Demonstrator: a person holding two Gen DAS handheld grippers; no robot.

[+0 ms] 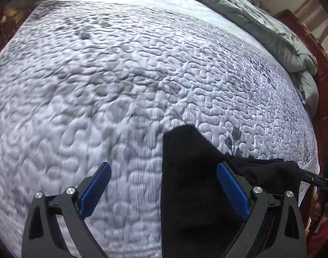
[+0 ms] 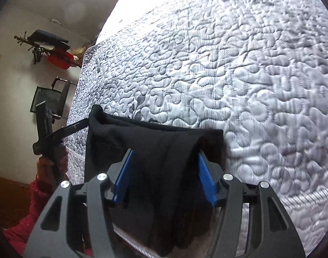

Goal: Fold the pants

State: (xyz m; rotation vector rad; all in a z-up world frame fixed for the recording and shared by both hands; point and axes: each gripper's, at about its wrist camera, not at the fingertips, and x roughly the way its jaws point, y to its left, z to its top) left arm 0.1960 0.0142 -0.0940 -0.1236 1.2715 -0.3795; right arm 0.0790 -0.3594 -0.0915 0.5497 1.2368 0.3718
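Observation:
Black pants (image 1: 192, 172) hang above a quilted white bedspread (image 1: 121, 75). In the left wrist view my left gripper (image 1: 164, 167) has its blue pads wide apart; the cloth drapes over the right finger (image 1: 232, 187). The right gripper's tip (image 1: 310, 178) shows at the pants' far right edge. In the right wrist view the pants (image 2: 155, 150) drape between and over my right gripper (image 2: 166, 152), whose blue pads stand apart. The left gripper (image 2: 56, 133) shows at the left, at the cloth's corner, its jaws unclear in this view.
A grey-green duvet (image 1: 271, 28) lies bunched along the bed's far right side by a wooden bedframe (image 1: 325, 81). Beside the bed stand a black chair (image 2: 50, 99) and a stand with black and red things (image 2: 54, 51). The bed's near edge (image 2: 293, 195) shows.

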